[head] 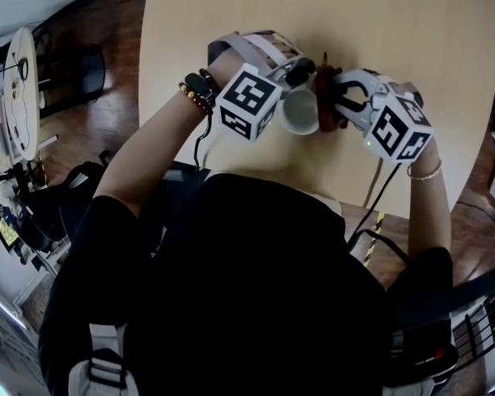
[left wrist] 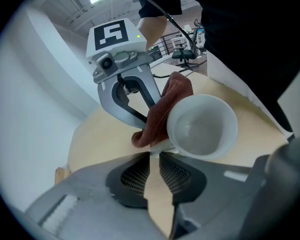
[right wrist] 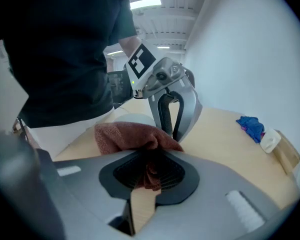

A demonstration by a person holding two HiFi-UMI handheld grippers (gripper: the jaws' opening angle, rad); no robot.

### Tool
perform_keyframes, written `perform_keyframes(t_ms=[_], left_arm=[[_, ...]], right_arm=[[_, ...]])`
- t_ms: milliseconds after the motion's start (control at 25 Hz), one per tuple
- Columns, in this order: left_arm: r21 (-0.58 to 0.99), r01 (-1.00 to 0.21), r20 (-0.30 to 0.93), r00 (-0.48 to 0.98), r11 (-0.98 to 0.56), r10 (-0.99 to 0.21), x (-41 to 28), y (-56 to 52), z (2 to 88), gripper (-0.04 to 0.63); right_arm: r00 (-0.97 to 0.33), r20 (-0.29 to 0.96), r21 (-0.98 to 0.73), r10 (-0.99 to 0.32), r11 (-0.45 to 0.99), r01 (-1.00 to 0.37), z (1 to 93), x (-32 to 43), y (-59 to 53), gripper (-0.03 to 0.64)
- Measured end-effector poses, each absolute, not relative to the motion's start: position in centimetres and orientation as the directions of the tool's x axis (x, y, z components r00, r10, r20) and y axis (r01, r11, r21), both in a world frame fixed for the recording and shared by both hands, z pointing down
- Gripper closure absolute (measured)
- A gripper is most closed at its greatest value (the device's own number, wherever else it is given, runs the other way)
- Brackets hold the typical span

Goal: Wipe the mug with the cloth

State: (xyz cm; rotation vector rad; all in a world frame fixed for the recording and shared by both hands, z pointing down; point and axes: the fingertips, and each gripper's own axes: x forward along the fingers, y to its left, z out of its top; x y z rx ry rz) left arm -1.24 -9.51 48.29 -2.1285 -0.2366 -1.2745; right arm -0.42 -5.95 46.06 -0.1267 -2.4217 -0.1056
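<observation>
Left gripper (left wrist: 155,154) is clamping its jaws on the handle of the white ceramic mug (left wrist: 202,125), over the pale wooden table (head: 396,31) near its near edge. Rust-brown terry cloth (right wrist: 130,134) is touching the mug's right side, with the right gripper (right wrist: 149,159) pinching it tight.

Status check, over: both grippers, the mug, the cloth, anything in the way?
Left gripper shut on mug by its handle, mug tipped sideways. Right gripper shut on cloth, cloth against mug's outside. Nothing blocking; blue item lies well aside.
</observation>
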Motion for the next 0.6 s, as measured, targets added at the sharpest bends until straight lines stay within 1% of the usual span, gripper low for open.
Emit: perform_keyframes(t_ms=[200, 520, 600], left_arm=[[-0.439, 0.451, 0.842, 0.51, -0.777, -0.179, -1.1, -9.6, 48.0, 0.534], [-0.421, 0.428, 0.838, 0.521, -0.799, -0.163, -1.1, -9.2, 48.2, 0.535], [-0.422, 0.423, 0.837, 0.522, -0.802, -0.165, -1.2, -9.3, 48.2, 0.535]], right_arm=[[-0.75, 0.66, 0.085, 0.048, 0.987, 0.137, 45.6, -1.1, -6.8, 0.555], [-0.748, 0.663, 0.077, 0.044, 0.989, 0.126, 46.6, -1.6, -7.3, 0.555], [-0.731, 0.681, 0.086, 0.038, 0.988, 0.132, 47.0, -1.5, -7.4, 0.555]])
